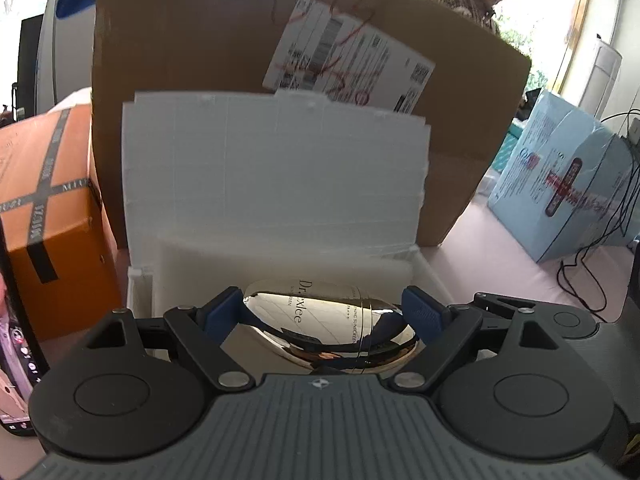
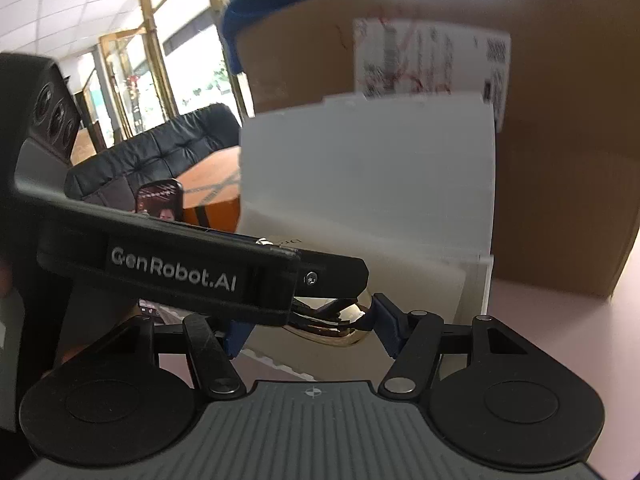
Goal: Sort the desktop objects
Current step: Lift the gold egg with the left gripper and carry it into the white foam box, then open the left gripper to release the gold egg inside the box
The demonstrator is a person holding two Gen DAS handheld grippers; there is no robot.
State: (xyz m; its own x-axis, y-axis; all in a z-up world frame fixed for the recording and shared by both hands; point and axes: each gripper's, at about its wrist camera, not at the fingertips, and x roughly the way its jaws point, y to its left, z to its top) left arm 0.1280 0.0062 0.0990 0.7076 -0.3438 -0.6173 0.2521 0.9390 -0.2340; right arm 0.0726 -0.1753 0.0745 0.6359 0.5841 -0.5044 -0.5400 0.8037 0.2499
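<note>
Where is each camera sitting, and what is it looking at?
Left wrist: on the left tongs, facing the shiny gold case between its blue fingers, with the white foam box behind.
Right wrist: on the right tongs, facing the same case; the other tongs cross its left side.
Shared: case, foam box, cardboard box.

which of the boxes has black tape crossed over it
The orange box, left of the big brown cardboard box. It carries crossed black lettered tape; the brown one has a white shipping label, and the light blue box printed graphics.

Shiny gold tube [image 1: 328, 330] horiz., over white foam box [image 1: 276, 176].
</note>
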